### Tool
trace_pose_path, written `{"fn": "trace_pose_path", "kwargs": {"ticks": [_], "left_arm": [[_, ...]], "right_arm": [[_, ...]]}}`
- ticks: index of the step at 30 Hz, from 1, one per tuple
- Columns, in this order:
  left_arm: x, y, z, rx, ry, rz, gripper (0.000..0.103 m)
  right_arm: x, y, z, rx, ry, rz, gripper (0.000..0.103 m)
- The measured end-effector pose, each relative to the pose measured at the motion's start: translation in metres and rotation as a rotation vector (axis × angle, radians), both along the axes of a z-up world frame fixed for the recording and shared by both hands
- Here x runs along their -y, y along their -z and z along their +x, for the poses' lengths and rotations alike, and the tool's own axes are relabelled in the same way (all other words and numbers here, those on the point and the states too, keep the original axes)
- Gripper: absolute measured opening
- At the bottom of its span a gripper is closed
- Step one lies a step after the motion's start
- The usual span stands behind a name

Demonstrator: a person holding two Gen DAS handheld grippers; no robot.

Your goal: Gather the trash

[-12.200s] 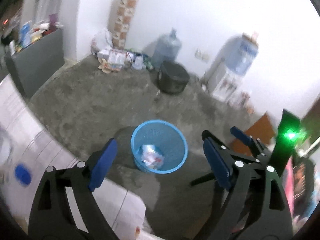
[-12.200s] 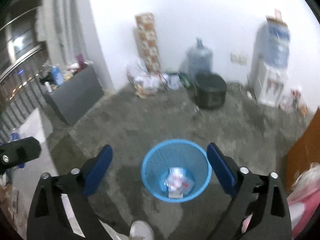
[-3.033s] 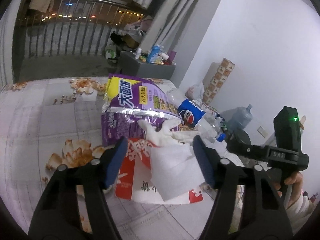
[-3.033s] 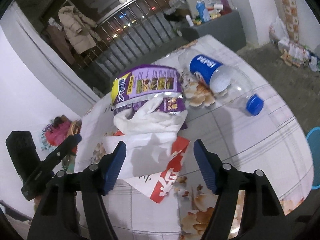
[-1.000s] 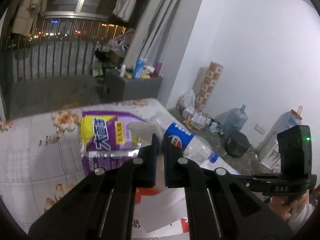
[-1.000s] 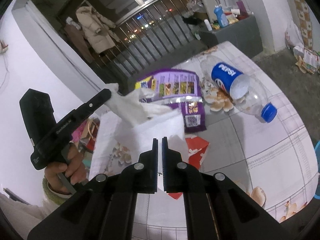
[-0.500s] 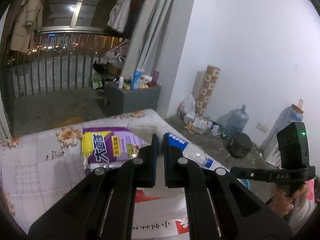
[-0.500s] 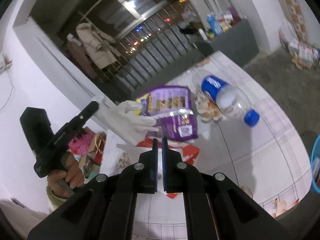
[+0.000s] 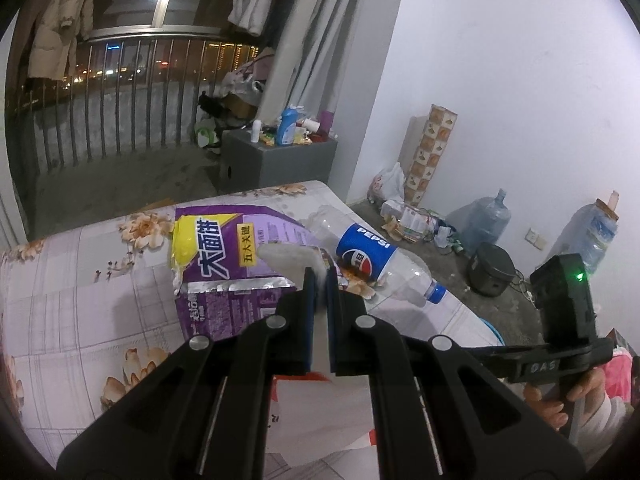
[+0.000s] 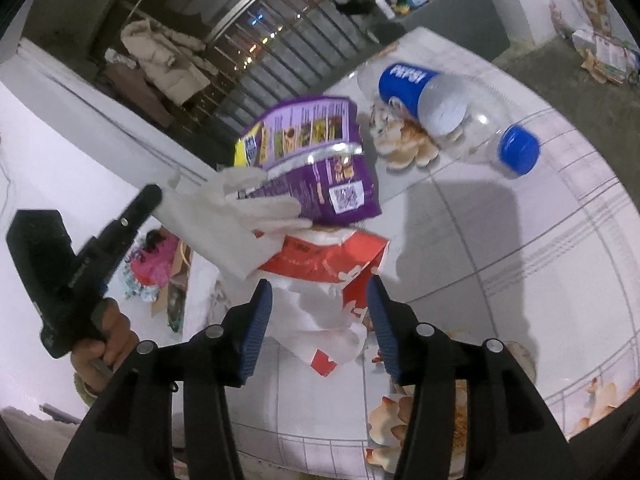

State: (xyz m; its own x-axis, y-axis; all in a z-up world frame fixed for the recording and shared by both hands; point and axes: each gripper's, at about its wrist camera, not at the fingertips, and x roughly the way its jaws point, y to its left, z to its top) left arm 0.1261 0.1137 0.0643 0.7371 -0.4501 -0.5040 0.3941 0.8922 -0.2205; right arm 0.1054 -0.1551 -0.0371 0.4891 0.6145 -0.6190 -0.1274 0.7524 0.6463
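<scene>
L gripper (image 9: pixel 319 280) has its fingers (image 9: pixel 308 300) pinched narrow on a white glove (image 10: pixel 224 220), which sticks out ahead of the tips; in the R wrist view the glove hangs clear of the worktop (image 10: pixel 500 240), its fingers spread over the near edge of the purple snack bag (image 10: pixel 316 160). R gripper (image 10: pixel 320 304) has just been opening: its fingers (image 10: pixel 256 320) now stand about half apart w/ a crumpled red-and-white wrapper (image 10: pixel 328 268) and white tissue (image 10: pixel 316 320) lying between and just ahead of them, pads not pressing on either, as far as I can tell. Purple snack bag sits just beyond the wrapper, partly on top of it. Pepsi bottle (image 10: pixel 448 112), clear w/ blue label and blue cap, lies on its side beyond and to the right of the R fingers, beside the bag; in the L wrist view it lies just right of the L fingertips (image 9: pixel 384 264). Worktop has a floral, grid-pattern cover. L hand (image 10: pixel 100 340) grips the L tool's handle at the left of the R wrist view; R hand (image 9: pixel 560 396) shows at the right edge of the L view. A sliver of blue bin rim (image 9: pixel 494 330) peeks past the worktop edge, right of the L fingers.
</scene>
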Motion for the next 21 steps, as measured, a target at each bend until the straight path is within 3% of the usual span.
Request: {"fn": "trace_pose_path", "kwargs": {"ticks": [7, 9, 14, 21], "left_arm": [[-0.007, 0.005, 0.002, -0.011, -0.013, -0.007, 0.004], [-0.008, 0.005, 0.002, -0.010, -0.015, -0.008, 0.004], [-0.011, 0.004, 0.003, -0.006, -0.020, -0.009, 0.004], [-0.012, -0.002, 0.000, 0.012, -0.027, -0.008, 0.004]], "right_arm": [[-0.022, 0.011, 0.007, -0.012, -0.048, -0.036, 0.048], [-0.027, 0.013, 0.007, -0.013, -0.060, -0.050, 0.034], [-0.027, 0.009, 0.004, -0.004, -0.066, -0.066, 0.013], [-0.023, -0.005, -0.009, 0.045, -0.096, -0.059, 0.004]]}}
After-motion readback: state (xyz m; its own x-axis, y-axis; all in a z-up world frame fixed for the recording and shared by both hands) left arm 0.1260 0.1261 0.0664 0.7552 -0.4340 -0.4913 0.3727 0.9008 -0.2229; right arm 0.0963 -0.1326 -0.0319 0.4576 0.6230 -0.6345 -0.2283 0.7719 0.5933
